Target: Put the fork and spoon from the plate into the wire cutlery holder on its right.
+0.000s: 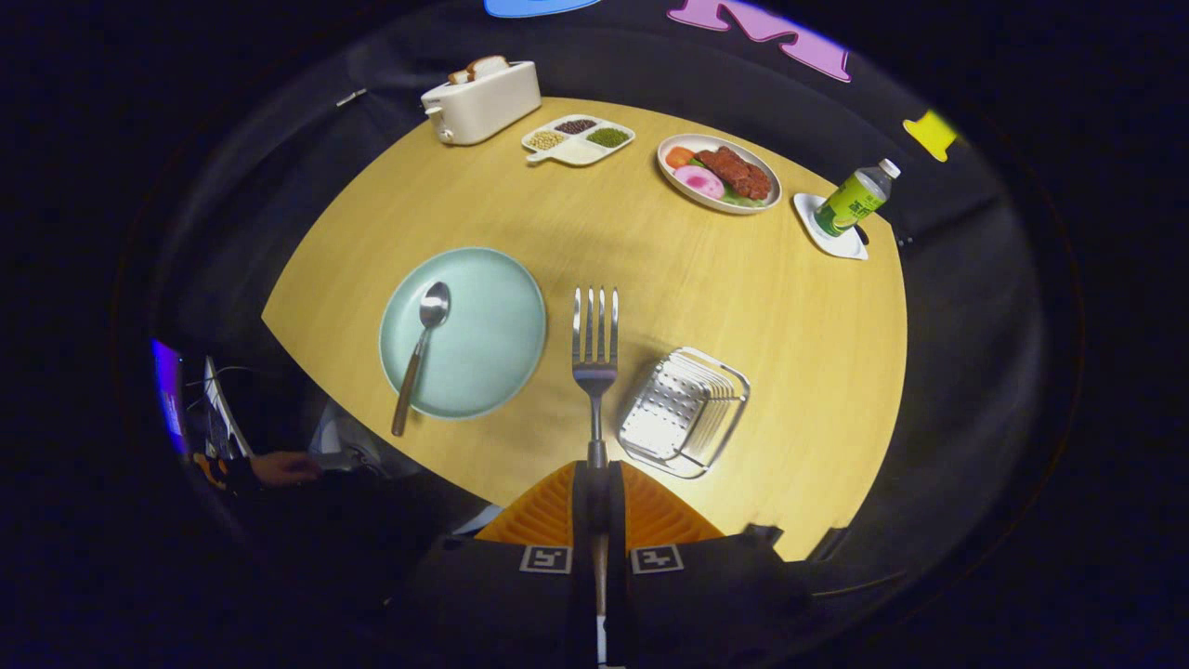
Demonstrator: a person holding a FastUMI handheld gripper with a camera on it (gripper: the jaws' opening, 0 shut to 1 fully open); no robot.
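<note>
So the gripper [595, 483] has both fingers [548, 516] squeezed tight on the fork [594, 358] handle, and the fork sticks straight out ahead of them, tines pointing away, held up above the table [706, 288]. It hangs over the gap between the plate [483, 348] and the holder [685, 412], closer to the holder's left side.

The spoon [420, 348] is on the plate, bowl up near the plate's far left part, handle running back over the near rim and poking off it toward the table's near edge. The plate sits toward the table's near left edge.

The holder is just right of the fork, near the table's near edge, a wire basket with a perforated metal wall facing the plate.

Along the far edge: a toaster [483, 100] with bread in it at the far left corner, then a snack tray [578, 139] with three compartments, then a dish [718, 173] of meat and veg, and a bottle [855, 198] lying tilted on a small white saucer [829, 232] toward the far right.

Off the near left edge, somebody's hand [283, 467] shows in the dark.
</note>
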